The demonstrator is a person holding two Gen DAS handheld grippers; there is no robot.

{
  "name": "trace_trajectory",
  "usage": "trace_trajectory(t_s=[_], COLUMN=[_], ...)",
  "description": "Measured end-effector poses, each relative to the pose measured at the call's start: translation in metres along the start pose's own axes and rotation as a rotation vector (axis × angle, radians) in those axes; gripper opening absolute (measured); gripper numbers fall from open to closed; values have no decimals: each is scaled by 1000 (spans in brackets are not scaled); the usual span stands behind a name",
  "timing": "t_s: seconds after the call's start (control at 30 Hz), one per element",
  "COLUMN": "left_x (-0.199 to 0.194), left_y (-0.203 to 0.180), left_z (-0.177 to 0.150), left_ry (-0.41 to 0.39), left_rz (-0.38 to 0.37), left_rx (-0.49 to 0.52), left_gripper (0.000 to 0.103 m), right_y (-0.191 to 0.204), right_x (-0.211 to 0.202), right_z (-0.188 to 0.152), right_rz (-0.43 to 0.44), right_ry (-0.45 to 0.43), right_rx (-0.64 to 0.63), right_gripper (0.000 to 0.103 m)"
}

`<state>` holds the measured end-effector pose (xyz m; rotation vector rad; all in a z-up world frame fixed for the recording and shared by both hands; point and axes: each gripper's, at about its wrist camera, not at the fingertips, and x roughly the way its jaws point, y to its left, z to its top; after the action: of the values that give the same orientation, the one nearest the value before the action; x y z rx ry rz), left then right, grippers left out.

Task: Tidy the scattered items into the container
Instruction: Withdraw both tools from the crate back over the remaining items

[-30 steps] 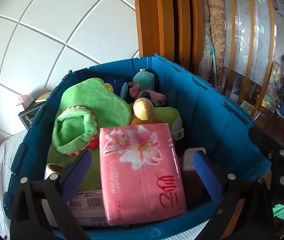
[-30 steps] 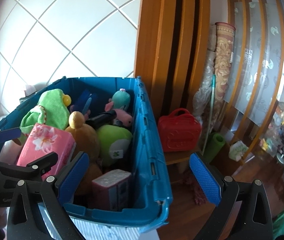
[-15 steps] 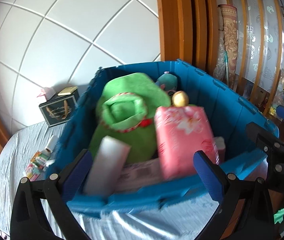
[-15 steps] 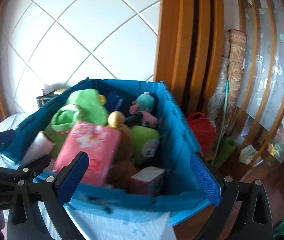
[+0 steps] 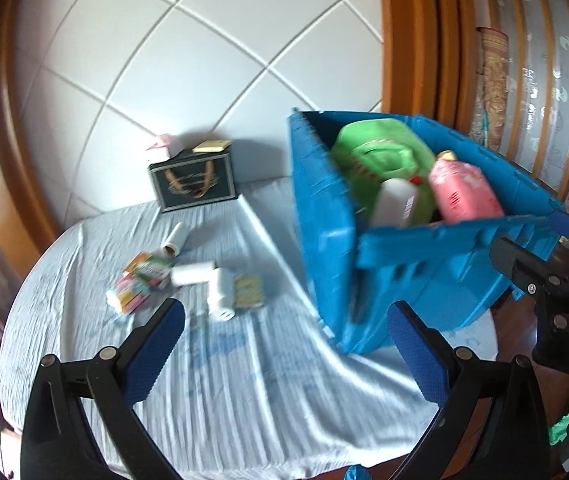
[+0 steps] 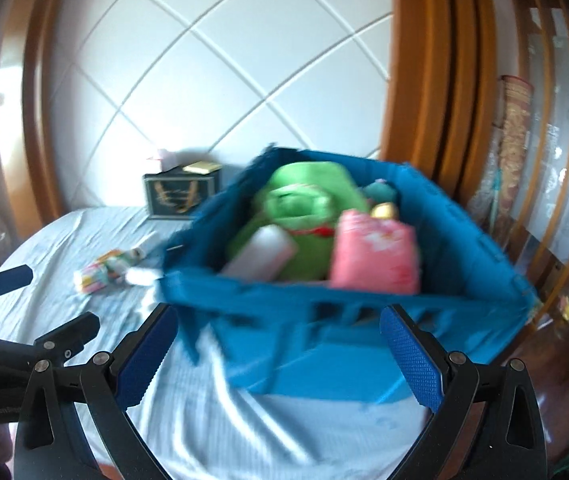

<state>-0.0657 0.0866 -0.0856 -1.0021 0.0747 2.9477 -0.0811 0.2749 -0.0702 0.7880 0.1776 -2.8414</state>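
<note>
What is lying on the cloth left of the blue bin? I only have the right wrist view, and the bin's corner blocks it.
Observer: Hidden behind that corner, a white roll lies on the cloth.
Operator: Anything beside it?
Observer: A small yellow-green packet, on the side toward the blue bin.
Operator: Is the left gripper holding something?
Observer: No, the left gripper has its fingers wide apart, with nothing between them.

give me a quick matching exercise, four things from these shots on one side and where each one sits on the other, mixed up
Things:
1. pink flowered tissue pack
2. dark gift box with gold ribbon print
3. white cylindrical rolls
4. green plush toy

Places:
A. loose on the pale blue sheet
B. against the white wall
C. blue plastic crate, back
D. crate, front right

Pairs: 1-D, 2-B, 3-A, 4-C
</note>
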Motion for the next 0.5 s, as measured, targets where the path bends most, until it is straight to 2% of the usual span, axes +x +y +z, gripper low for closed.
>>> trace_trajectory(t_s=[0.23, 0.5], left_x=[-6, 8], left_y=[83, 141], left_z=[-36, -49], left_ry=[58, 82], left_rz=[84, 152], left_rx=[-94, -186], left_gripper=[103, 103], right_y=[85, 146], right_x=[13, 50], right_z=[-8, -4], right_rz=[99, 188], right_ry=[55, 96], right_rx=[-63, -133], right_gripper=[102, 102])
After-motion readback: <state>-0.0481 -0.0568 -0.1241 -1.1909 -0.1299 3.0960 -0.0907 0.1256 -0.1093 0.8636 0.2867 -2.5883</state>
